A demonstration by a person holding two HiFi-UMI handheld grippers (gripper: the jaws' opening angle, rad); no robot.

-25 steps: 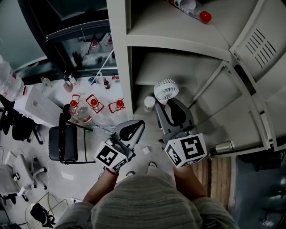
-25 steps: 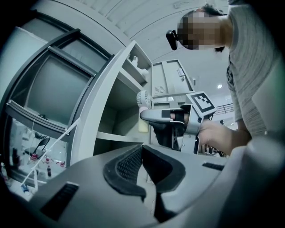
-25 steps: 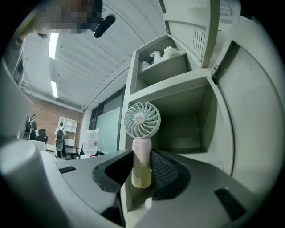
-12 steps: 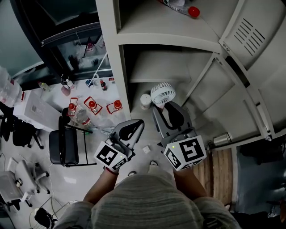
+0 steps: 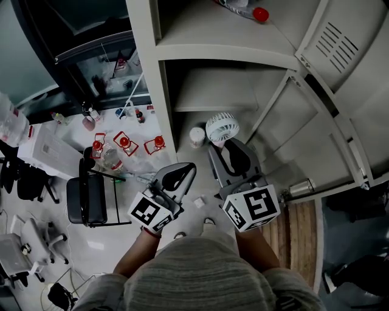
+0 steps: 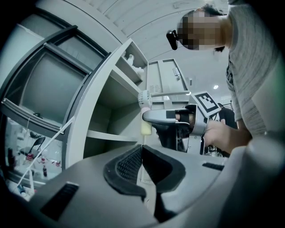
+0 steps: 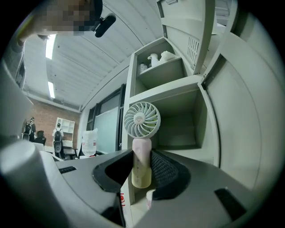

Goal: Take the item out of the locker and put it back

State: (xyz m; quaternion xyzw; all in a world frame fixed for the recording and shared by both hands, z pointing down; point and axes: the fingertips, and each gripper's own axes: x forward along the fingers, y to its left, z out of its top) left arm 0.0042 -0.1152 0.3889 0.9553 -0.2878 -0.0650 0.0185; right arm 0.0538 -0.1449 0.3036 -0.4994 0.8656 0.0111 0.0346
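1. The locker is found open, its middle compartment unfilled.
2. The right gripper is clamped on the handle of the fan; the left gripper is closed, empty.
3. The fan is held just outside that compartment, hardly moved over the last second; putting it back is judged pending.

Head view:
- fan handle hidden under right gripper; only round head shows, at mouth of locker middle compartment
- red-capped bottle on locker top shelf cut off by picture's upper edge
- small white cylinder by locker's left post: kind unclear
- locker door cut off by right edge

Right gripper view:
- pale items on locker top shelf too small to name

Left gripper view:
- fan mostly behind right gripper, in front of locker
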